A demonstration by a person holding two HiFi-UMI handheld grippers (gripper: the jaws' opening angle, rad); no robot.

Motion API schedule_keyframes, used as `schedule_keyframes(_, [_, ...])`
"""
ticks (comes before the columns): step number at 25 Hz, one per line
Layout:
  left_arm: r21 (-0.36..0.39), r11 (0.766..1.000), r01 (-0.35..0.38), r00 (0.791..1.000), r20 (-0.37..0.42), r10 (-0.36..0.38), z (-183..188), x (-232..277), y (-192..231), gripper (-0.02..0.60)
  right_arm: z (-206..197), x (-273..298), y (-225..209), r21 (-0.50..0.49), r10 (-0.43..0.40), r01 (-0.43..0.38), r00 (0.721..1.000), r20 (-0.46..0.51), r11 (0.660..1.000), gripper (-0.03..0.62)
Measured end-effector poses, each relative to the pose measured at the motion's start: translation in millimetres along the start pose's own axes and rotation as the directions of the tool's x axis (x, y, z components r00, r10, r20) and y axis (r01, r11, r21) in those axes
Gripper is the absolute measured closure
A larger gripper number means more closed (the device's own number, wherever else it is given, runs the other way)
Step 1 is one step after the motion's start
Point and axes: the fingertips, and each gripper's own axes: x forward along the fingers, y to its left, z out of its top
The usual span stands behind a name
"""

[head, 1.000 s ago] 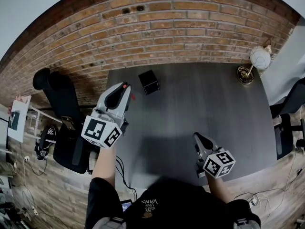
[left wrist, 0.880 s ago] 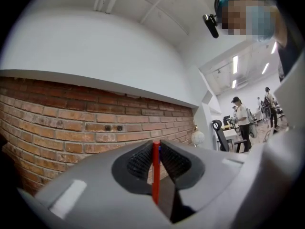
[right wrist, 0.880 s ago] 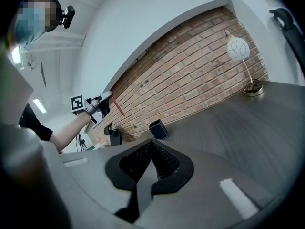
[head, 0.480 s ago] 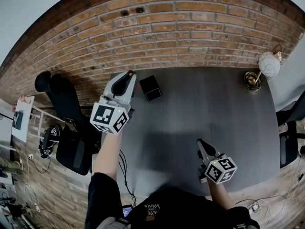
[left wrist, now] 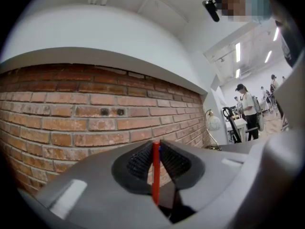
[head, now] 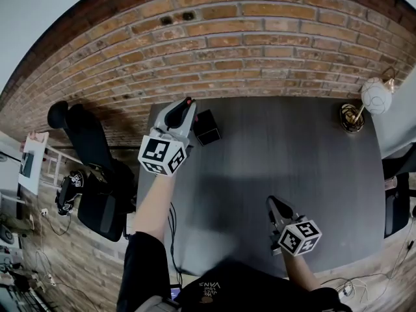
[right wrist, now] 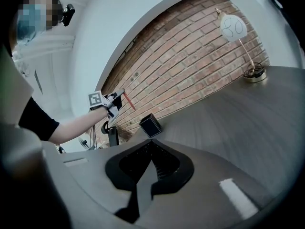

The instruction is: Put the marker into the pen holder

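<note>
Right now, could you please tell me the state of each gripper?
Left gripper: closed on the red marker.
Right gripper: closed, holding nothing.

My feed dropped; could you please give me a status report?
Left tongs shut on red marker, near pen holder. Right tongs shut, empty. Nothing in between.

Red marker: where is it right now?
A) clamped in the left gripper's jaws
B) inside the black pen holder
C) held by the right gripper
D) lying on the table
A: the left gripper view shows the red marker pinched between the jaws of the left gripper, near the black pen holder; the right gripper is shut on nothing.
</note>
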Motion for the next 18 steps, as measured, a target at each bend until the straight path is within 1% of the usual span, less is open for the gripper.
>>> schedule_keyframes(5, [-0.049,0.999,-0.015,0.999,-0.044,0.013,-41,12,3,0.482,-2,9,-10,0.003,0.005,-0.005,1.000,-0.011,1.000,0.592])
schedule_keyframes(11, [-0.104,0.992,-0.066,0.993,-0.105,0.055,-88,16,11,0.482,-12,15,-16,0.021,0.010,-0.009,0.999,-0.042,1.000,0.592])
schedule_keyframes(18, [-0.109,0.989,-0.099,0.982,-0.171,0.079,-128,13,17,0.482,-18,20,-22,0.030,0.010,-0.008,0.998,-0.061,1.000,0.592])
